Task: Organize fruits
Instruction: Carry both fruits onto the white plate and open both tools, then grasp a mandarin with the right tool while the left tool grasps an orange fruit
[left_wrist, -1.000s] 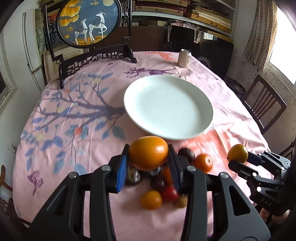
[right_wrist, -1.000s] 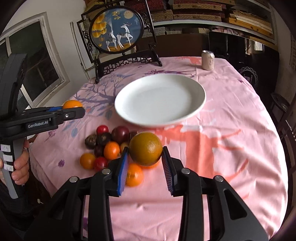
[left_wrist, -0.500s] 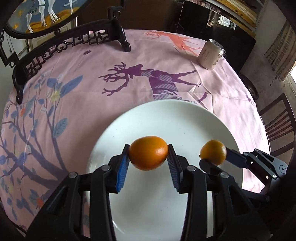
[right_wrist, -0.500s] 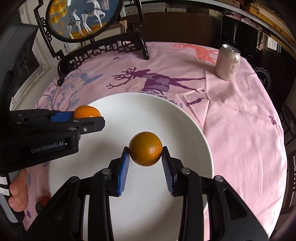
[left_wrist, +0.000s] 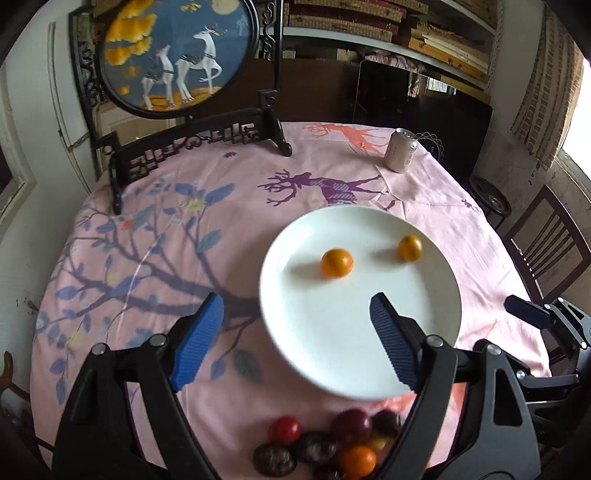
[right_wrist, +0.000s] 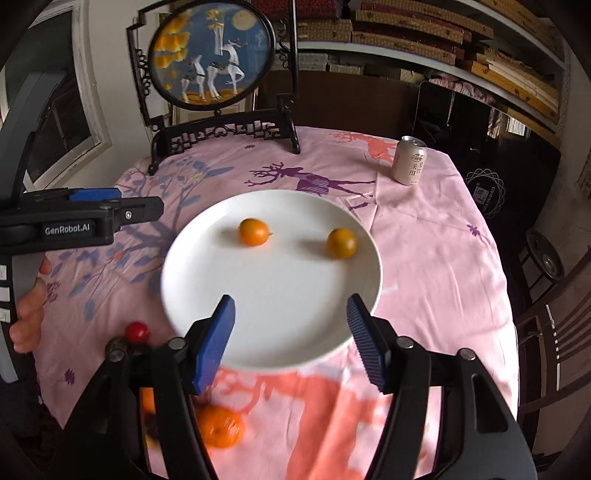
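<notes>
Two oranges lie apart on the white plate (left_wrist: 269, 295): one left of centre (left_wrist: 337, 263), one to its right (left_wrist: 410, 248). In the right wrist view the same oranges (right_wrist: 253, 232) (right_wrist: 341, 243) rest on the plate (right_wrist: 173, 288). My left gripper (left_wrist: 295, 301) hangs over the plate's near left rim. Its jaws are opening with nothing between them. My right gripper (right_wrist: 291, 301) hovers over the plate's near edge, jaws opening and empty. A heap of small fruits (left_wrist: 332, 446) sits on the cloth in front of the plate, with a tangerine (right_wrist: 221, 426) beside it.
A drink can (left_wrist: 400, 155) stands at the far right of the pink tablecloth. A round deer screen on a black stand (left_wrist: 177, 55) fills the back left. A wooden chair (left_wrist: 546, 254) is off the right edge. A person's hand (right_wrist: 29, 314) holds the left gripper.
Both grippers let go of their oranges, which now lie on the plate. Both have drawn back toward the near edge with jaws spread wide.
</notes>
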